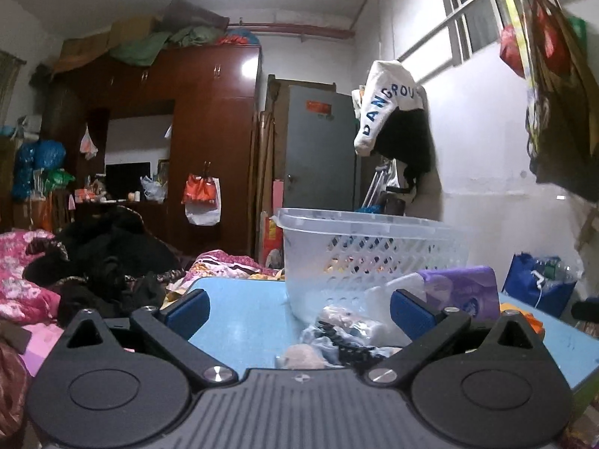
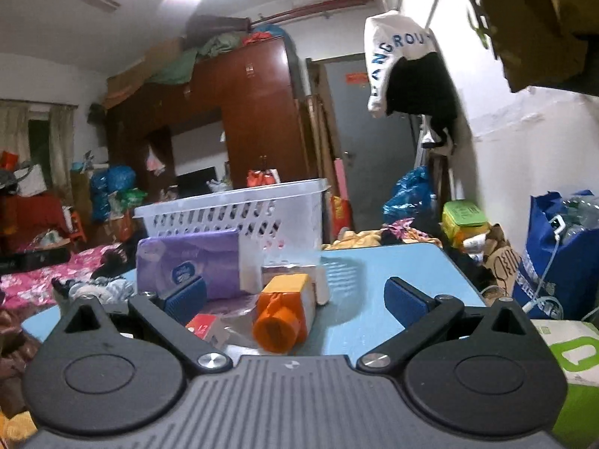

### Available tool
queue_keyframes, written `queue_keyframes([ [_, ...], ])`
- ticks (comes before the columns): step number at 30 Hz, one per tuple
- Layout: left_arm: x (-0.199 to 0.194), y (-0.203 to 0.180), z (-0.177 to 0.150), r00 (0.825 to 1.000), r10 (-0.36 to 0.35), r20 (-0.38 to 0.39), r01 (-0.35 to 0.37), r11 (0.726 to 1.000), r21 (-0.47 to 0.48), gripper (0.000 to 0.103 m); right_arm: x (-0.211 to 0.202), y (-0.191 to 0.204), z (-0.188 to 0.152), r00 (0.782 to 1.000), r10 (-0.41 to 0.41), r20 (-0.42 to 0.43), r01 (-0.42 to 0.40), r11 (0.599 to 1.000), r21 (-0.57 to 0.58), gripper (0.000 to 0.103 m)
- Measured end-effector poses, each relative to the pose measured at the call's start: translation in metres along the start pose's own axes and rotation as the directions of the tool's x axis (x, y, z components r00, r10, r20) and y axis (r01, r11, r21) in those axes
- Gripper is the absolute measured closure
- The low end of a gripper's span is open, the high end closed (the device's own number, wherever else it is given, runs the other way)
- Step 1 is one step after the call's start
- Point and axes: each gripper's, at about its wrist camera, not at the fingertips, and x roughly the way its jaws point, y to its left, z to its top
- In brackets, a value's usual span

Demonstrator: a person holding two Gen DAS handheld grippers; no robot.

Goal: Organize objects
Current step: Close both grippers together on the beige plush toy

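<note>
A clear plastic basket (image 1: 370, 247) (image 2: 239, 213) stands on a light blue table (image 1: 243, 318) (image 2: 393, 269). A purple tissue pack (image 1: 464, 288) (image 2: 191, 262) lies in front of it. My left gripper (image 1: 299, 310) is open and empty, low over the table, with a crumpled clear bag holding small dark items (image 1: 344, 333) between its fingers. My right gripper (image 2: 295, 299) is open and empty, with an orange and yellow bottle-like object (image 2: 284, 310) lying between its fingers and a small red box (image 2: 204, 327) by the left finger.
A bed with pink bedding and dark clothes (image 1: 93, 262) lies left of the table. A blue bag (image 2: 561, 254) and a green and white box (image 2: 572, 359) stand to the right. A wardrobe (image 1: 209, 119) and grey door (image 1: 318, 149) are behind.
</note>
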Motion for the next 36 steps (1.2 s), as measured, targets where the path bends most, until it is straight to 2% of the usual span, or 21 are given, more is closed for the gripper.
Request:
queue_keyframes([
  [3, 0.000, 0.001, -0.001, 1.000, 0.000, -0.003, 0.000, 1.000, 0.025, 0.000, -0.004, 0.011, -0.003, 1.000, 0.023, 0.020, -0.023, 1.000, -0.018, 0.000],
  [7, -0.009, 0.012, -0.006, 1.000, 0.000, 0.000, 0.000, 0.999, 0.046, 0.002, 0.001, 0.050, 0.000, 0.990, 0.138, 0.040, -0.136, 0.989, -0.059, 0.000],
  [10, -0.019, 0.020, -0.012, 1.000, -0.006, 0.013, 0.005, 0.998, 0.055, 0.003, 0.012, 0.081, 0.000, 0.969, 0.246, 0.029, -0.243, 0.967, -0.081, 0.002],
  [11, -0.022, 0.022, -0.014, 1.000, -0.005, 0.017, 0.004, 0.998, 0.061, 0.004, 0.017, 0.090, -0.001, 0.962, 0.272, 0.013, -0.270, 0.959, -0.093, 0.004],
  [13, -0.028, 0.025, -0.019, 1.000, 0.004, 0.026, -0.007, 0.997, 0.081, 0.006, 0.025, 0.104, -0.004, 0.955, 0.298, -0.017, -0.298, 0.947, -0.118, 0.018],
  [14, -0.029, 0.025, -0.022, 1.000, 0.006, 0.024, -0.008, 0.996, 0.091, 0.007, 0.030, 0.110, -0.006, 0.951, 0.309, -0.036, -0.311, 0.942, -0.125, 0.021],
  [19, -0.020, 0.024, -0.028, 1.000, -0.012, -0.016, 0.014, 0.993, 0.117, 0.020, 0.053, 0.121, -0.015, 0.931, 0.344, -0.121, -0.360, 0.921, -0.149, 0.042],
  [22, -0.015, 0.021, -0.032, 0.999, -0.029, -0.028, 0.033, 0.991, 0.127, 0.023, 0.058, 0.126, -0.018, 0.922, 0.358, -0.150, -0.380, 0.911, -0.163, 0.050],
  [24, -0.014, 0.019, -0.035, 0.999, -0.044, -0.032, 0.048, 0.988, 0.148, 0.028, 0.058, 0.128, -0.019, 0.917, 0.368, -0.156, -0.393, 0.902, -0.178, 0.050],
  [27, -0.015, 0.015, -0.041, 0.997, -0.069, -0.039, 0.075, 0.983, 0.170, 0.028, 0.053, 0.132, -0.016, 0.913, 0.374, -0.161, -0.401, 0.895, -0.195, 0.051],
  [32, -0.004, 0.009, -0.049, 0.992, -0.105, -0.075, 0.118, 0.974, 0.193, 0.042, 0.054, 0.133, -0.016, 0.914, 0.366, -0.172, -0.397, 0.893, -0.210, 0.064],
  [34, -0.001, 0.008, -0.051, 0.988, -0.127, -0.092, 0.143, 0.972, 0.184, 0.067, 0.054, 0.130, -0.015, 0.911, 0.373, -0.176, -0.404, 0.892, -0.201, 0.067],
  [36, -0.004, 0.008, -0.053, 0.990, -0.115, -0.077, 0.128, 0.973, 0.193, 0.073, 0.055, 0.128, -0.014, 0.913, 0.368, -0.176, -0.400, 0.893, -0.205, 0.069],
])
